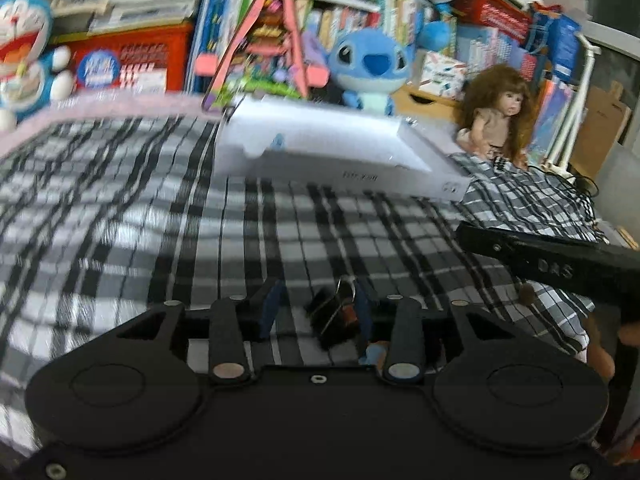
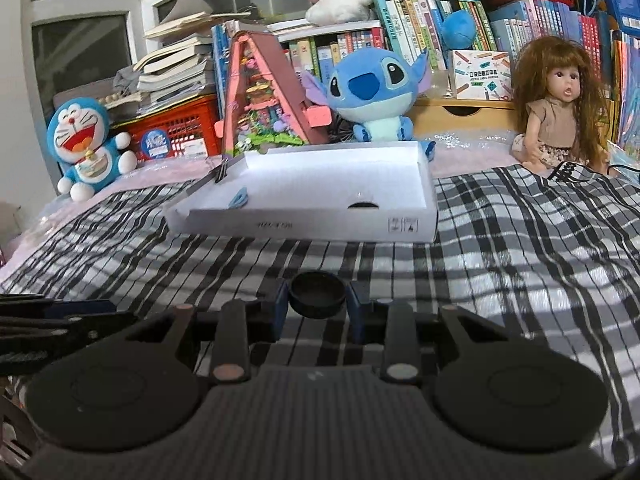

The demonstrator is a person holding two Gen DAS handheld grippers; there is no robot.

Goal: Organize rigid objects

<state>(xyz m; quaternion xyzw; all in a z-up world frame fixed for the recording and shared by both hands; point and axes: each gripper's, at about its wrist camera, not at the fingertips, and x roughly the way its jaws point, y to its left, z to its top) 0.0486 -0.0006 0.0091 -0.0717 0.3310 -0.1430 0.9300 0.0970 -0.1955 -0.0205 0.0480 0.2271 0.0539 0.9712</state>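
A shallow white cardboard box [image 2: 320,224] lies on the checked cloth; a black binder clip [image 2: 221,172] and a light blue clip [image 2: 239,199] lie inside it. The box also shows in the left wrist view [image 1: 340,160]. My right gripper [image 2: 317,300] is shut on a round black cap [image 2: 317,294], just above the cloth in front of the box. My left gripper [image 1: 316,308] stands open; a black binder clip [image 1: 334,314] lies between its fingers, against the right one.
The checked cloth [image 2: 520,248] covers the surface. Behind the box stand a Stitch plush [image 2: 368,88], a Doraemon plush [image 2: 86,140], a doll [image 2: 560,108], a pink toy house [image 2: 264,92], red crates and books. The other gripper's body [image 1: 560,264] crosses the right side.
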